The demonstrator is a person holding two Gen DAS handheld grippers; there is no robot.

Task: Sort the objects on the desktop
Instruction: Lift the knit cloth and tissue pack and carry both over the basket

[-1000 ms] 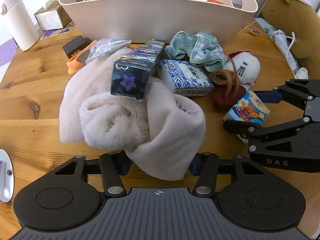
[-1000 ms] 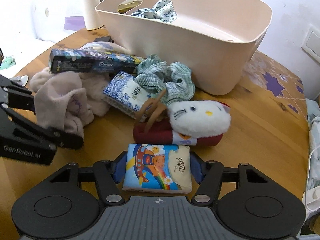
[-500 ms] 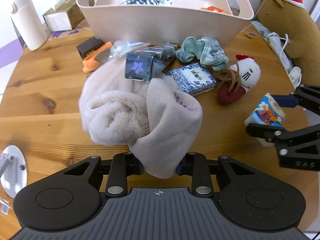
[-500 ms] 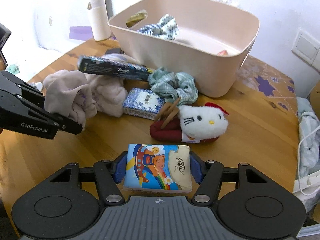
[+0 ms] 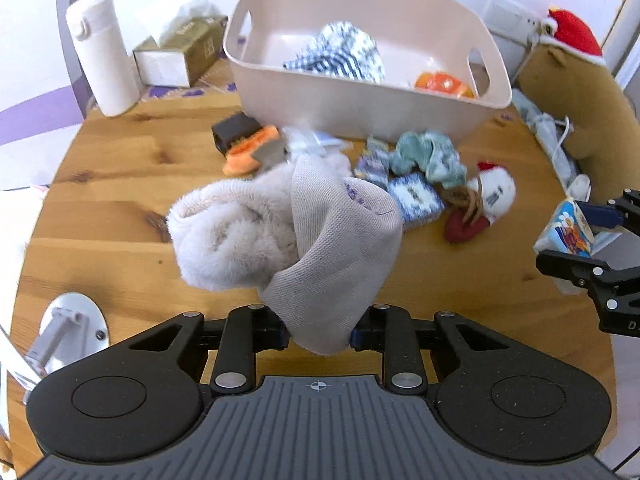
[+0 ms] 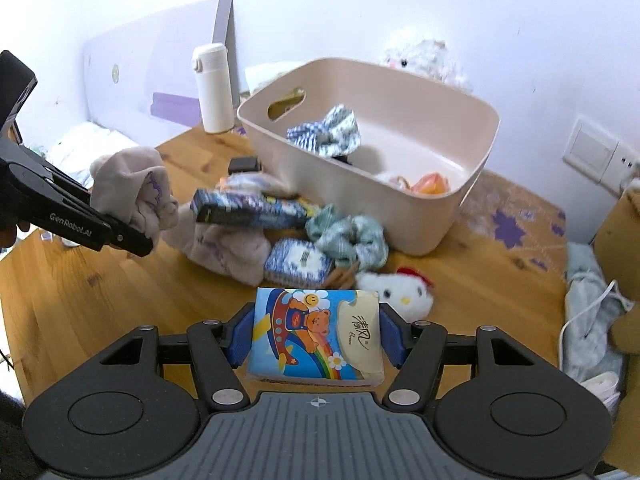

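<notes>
My left gripper point(image 5: 320, 332) is shut on a fluffy beige cloth point(image 5: 280, 232), which hangs bunched above the wooden table point(image 5: 120, 208). In the right wrist view the left gripper point(image 6: 132, 236) holds that cloth point(image 6: 136, 184) at the left. The right gripper point(image 6: 315, 336) is shut on a cartoon-bear tissue pack point(image 6: 316, 336), raised off the table. The same gripper point(image 5: 576, 238) and pack point(image 5: 566, 232) show at the right edge of the left wrist view. A pink basket point(image 5: 360, 104) stands behind, with a checked cloth and an orange item inside.
In front of the basket point(image 6: 360, 196) lie a blurred dark blue box point(image 6: 248, 210), a blue-white tissue pack point(image 6: 298, 262), a green scrunchie point(image 6: 348, 236) and a white cat plush point(image 6: 396, 292). A white bottle point(image 5: 102, 56), tissue box point(image 5: 180, 52) and brown plush point(image 5: 580, 100) ring the table.
Both grippers have risen with their loads. The left jaws closed tighter on the beige cloth, lifting it off the table. The dark blue box slid off the cloth toward the scrunchie.
</notes>
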